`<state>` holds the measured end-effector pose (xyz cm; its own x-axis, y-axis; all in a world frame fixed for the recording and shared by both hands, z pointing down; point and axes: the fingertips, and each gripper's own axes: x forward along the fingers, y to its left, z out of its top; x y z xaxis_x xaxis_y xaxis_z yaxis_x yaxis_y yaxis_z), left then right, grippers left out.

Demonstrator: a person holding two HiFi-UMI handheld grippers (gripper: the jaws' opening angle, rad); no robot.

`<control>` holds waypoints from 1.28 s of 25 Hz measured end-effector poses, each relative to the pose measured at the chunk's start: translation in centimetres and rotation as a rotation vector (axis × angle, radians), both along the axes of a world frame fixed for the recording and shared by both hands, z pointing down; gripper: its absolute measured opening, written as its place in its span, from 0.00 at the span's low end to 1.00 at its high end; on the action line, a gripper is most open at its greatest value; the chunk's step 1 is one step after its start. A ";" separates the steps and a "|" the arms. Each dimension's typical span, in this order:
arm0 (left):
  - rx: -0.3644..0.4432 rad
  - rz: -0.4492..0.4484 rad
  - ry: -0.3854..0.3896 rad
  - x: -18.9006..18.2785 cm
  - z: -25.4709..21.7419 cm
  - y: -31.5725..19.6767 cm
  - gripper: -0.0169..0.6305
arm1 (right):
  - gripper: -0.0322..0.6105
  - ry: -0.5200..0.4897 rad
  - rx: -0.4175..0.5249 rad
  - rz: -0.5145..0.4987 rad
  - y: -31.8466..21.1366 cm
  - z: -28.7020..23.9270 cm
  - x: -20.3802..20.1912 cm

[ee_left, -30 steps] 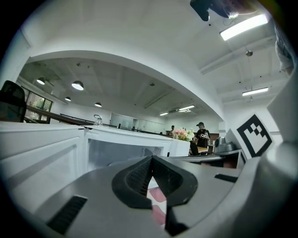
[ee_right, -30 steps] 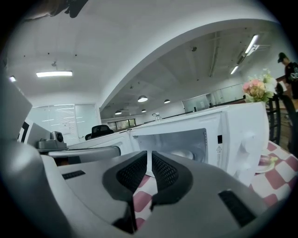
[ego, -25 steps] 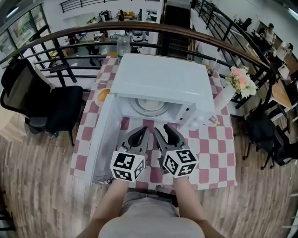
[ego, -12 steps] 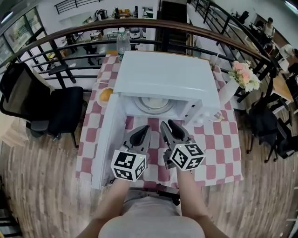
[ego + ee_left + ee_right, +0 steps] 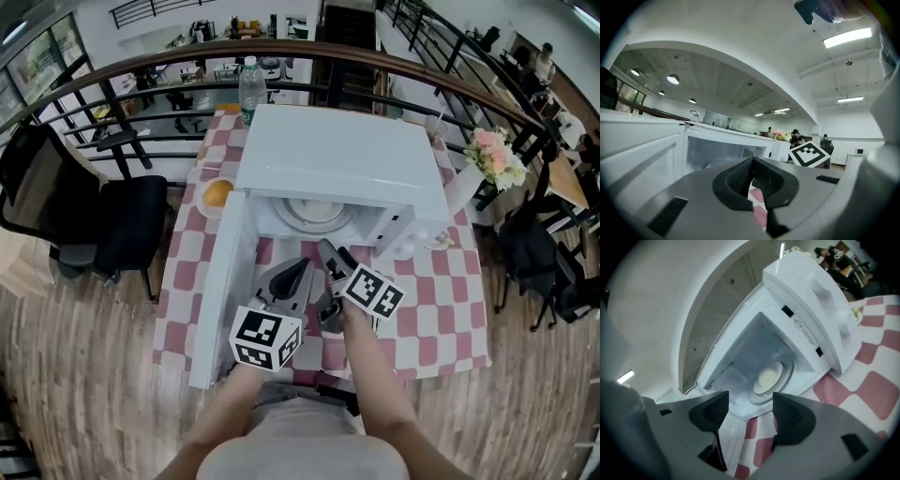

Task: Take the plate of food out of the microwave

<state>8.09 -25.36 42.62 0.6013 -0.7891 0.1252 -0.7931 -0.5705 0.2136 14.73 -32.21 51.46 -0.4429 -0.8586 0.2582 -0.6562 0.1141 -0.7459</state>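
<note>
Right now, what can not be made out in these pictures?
1. Food on the plate: right gripper view, too small and pale to tell.
2. Plate's rear: head view, cut off by the microwave top.
3. Microwave floor: left gripper view, mostly hidden by the left gripper.
4. Orange item beside the door: head view, too small to name.

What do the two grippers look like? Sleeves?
Left gripper and right gripper (jaws opening, nothing between): grey bodies, black ribbed pads, each with a white cube bearing black square markers. No cables seen. Forearms bare, no sleeves.
</note>
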 end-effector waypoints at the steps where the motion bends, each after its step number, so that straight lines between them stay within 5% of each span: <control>1: 0.001 0.000 0.001 -0.1 0.0 -0.1 0.03 | 0.51 -0.022 -0.029 0.015 -0.4 0.7 -0.1; 16: -0.012 -0.010 0.002 -1.2 1.0 -1.4 0.03 | 0.59 -0.280 -0.366 0.326 -5.2 8.3 1.1; 32: -0.018 -0.046 -0.001 -2.7 1.4 -2.2 0.03 | 0.60 -0.337 -0.540 0.532 -8.4 11.1 1.3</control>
<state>5.39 -27.52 43.98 0.5646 -0.8134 0.1403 -0.8185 -0.5297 0.2225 16.08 -40.64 62.60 -0.1404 -0.7711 0.6211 -0.2532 -0.5785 -0.7754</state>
